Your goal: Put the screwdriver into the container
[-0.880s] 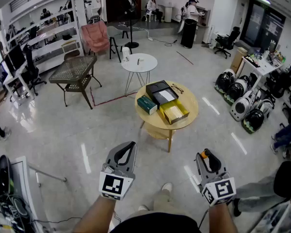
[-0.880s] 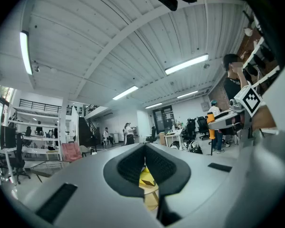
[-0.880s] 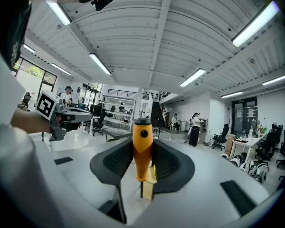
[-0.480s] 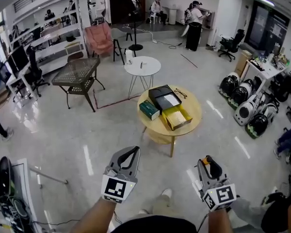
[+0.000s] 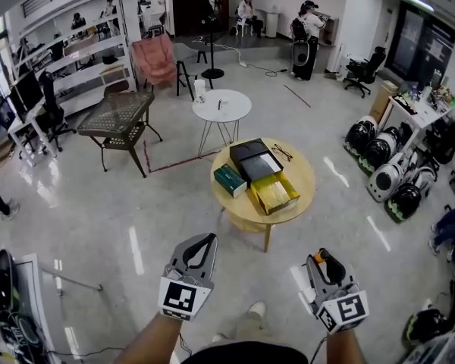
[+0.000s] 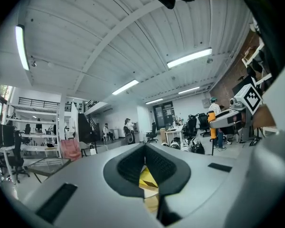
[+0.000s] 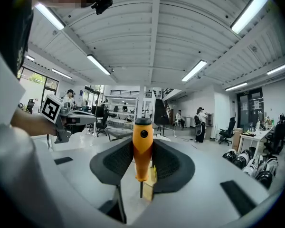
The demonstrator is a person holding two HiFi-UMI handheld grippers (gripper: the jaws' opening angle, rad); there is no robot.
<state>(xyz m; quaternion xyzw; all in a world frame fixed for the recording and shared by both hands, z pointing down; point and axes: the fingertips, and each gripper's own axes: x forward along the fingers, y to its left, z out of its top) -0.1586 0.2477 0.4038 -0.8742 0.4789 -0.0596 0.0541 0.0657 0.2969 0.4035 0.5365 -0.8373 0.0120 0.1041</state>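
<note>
An orange-handled screwdriver (image 5: pixel 330 267) is clamped between the pads of my right gripper (image 5: pixel 324 258), low at the right of the head view. In the right gripper view the screwdriver's handle (image 7: pixel 142 148) stands upright between the jaws of the right gripper (image 7: pixel 143 144), with its thin shaft pointing down. My left gripper (image 5: pixel 208 240) hangs level with it at lower left, shut and empty. Its jaw tips meet in the left gripper view (image 6: pixel 144 147). Ahead, an open yellow container (image 5: pixel 271 193) lies on a round wooden table (image 5: pixel 299 174), well beyond both grippers.
A black box (image 5: pixel 254 155) and a green box (image 5: pixel 230 180) share the round table. Behind it are a white side table (image 5: pixel 221 105), a dark mesh table (image 5: pixel 120 111) and a pink chair (image 5: pixel 153 58). Round white machines (image 5: pixel 379 158) line the right wall. A person (image 5: pixel 307 32) stands far back.
Both grippers have dropped slightly lower in the head view and the view has shifted a little. The right gripper still holds the screwdriver. The distant person has moved.
</note>
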